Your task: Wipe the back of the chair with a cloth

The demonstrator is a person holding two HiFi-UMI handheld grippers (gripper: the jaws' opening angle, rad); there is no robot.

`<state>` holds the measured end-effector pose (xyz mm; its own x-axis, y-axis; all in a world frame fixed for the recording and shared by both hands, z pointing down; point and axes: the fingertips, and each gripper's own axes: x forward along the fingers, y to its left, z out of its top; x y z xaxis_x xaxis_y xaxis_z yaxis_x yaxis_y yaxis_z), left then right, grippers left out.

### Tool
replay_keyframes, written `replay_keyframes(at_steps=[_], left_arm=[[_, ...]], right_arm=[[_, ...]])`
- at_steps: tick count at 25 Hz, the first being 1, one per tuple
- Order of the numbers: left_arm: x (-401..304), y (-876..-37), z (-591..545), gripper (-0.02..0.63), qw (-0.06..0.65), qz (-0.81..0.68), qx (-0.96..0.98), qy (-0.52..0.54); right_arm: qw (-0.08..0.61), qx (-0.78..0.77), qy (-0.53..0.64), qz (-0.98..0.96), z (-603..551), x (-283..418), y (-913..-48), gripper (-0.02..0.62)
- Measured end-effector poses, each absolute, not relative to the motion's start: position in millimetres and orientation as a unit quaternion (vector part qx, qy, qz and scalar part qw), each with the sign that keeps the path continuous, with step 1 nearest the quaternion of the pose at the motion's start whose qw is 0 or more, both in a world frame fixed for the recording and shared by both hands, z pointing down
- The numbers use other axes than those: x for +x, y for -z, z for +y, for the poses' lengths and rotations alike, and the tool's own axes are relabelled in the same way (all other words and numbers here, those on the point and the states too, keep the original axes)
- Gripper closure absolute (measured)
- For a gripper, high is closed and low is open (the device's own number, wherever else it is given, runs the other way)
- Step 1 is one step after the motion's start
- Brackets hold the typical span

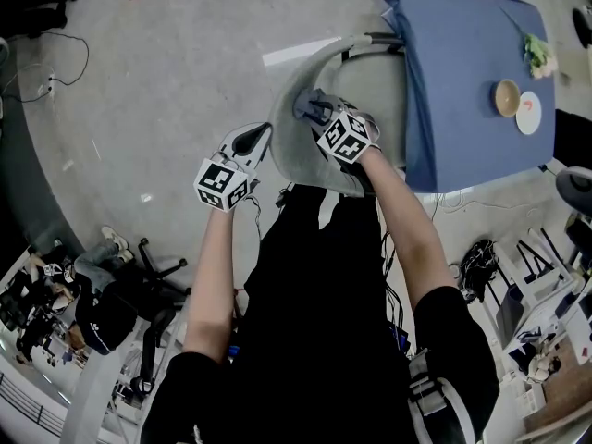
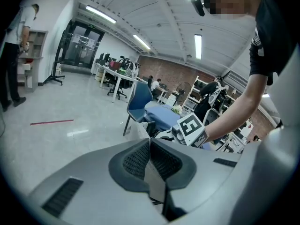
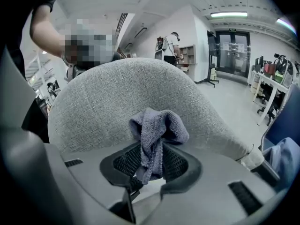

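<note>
Polished grey office floor (image 1: 166,72) all around, and a blue-draped counter (image 1: 462,128) at the right carrying a bowl (image 1: 506,97) and a white plate (image 1: 528,113). Up against the counter's left edge stands the chair, and its grey fabric back (image 1: 301,146) curves from near to far, broad face turned left toward the person.

Right gripper (image 1: 311,109) is on that back, up near the top. In the right gripper view its fingers (image 3: 124,162) are clamped on the blue-grey cloth (image 3: 158,125). The cloth runs lengthwise straight along the gripper's axis. A thin tail hangs down through the fingers, and the bunched end points forward and is pressed into the fabric of the chair back (image 3: 108,102). In the head view the cloth (image 1: 305,105) shows only as a small dark wad at the gripper's tip, against the grey.

Left gripper (image 1: 263,134) sits just beside the back's left edge, at about the same height and slightly nearer. I can't tell from the head view whether it touches. The left gripper view shows its fingers (image 2: 136,161) pressed together with nothing between them. Beyond them, the right gripper's marker cube (image 2: 190,128) is in sight, with a blue chair (image 2: 139,97) farther off across the room.
</note>
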<state>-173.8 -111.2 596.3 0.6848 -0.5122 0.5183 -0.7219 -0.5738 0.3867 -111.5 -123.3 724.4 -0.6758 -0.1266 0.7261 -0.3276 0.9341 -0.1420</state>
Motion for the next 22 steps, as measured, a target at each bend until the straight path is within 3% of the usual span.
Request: replay_keyframes(at_steps=[22], left_arm=[[-173, -596, -112, 0.581, 0.297, -0.349, 0.872, -0.175]], right_arm=[[0.409, 0.034, -0.138, -0.901, -33, -108, -740, 0.456]])
